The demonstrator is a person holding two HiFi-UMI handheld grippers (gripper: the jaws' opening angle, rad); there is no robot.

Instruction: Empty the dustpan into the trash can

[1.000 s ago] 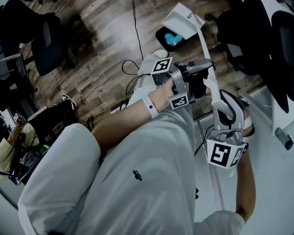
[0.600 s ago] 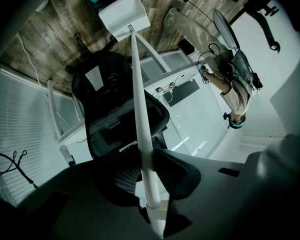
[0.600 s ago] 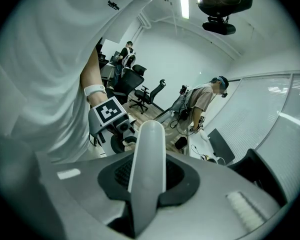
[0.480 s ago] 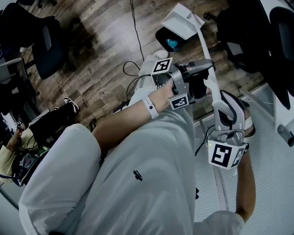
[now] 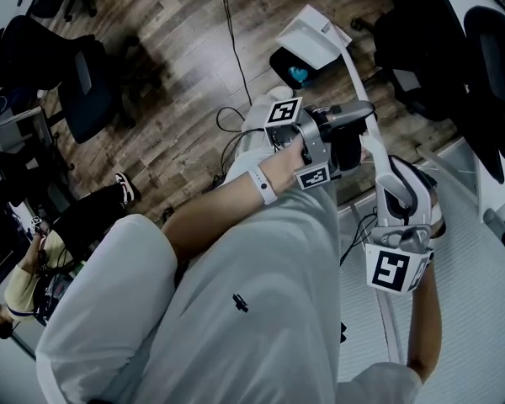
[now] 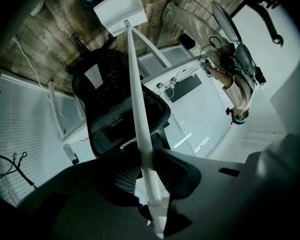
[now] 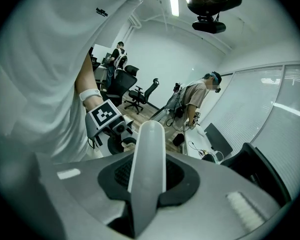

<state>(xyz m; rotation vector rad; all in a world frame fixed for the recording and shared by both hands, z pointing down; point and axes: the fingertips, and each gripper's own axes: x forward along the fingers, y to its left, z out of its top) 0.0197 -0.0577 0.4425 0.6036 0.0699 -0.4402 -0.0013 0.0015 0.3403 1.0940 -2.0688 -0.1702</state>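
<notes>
Little has moved over the last second: in the head view both hands sit a shade lower, and the tilted pan of the dustpan [image 5: 313, 34] now covers a bit more of the blue object [image 5: 299, 75] lying in the black trash can [image 5: 279, 61]. The pan hangs directly above the can's mouth, over the wood floor [image 5: 177, 66], with its long white handle [image 5: 354, 82] running back toward the person. The left gripper [image 5: 352, 135] has the handle partway along. Its fingers [image 6: 177, 171] have just eased apart a touch, yet the shaft is between them and both dark pads lie against it. The right gripper [image 5: 387, 175] takes the handle nearer its upper end. In the right gripper view its fingers [image 7: 177, 176] are drawn in on either side of the pale shaft and grip it, the rounded tip standing out past them. A white wristband [image 5: 262, 184] circles the left wrist. A black office chair [image 5: 88, 82] stands on the floor well to the left of the can, and another person [image 5: 25, 280] sits near the lower left edge of the head view.
</notes>
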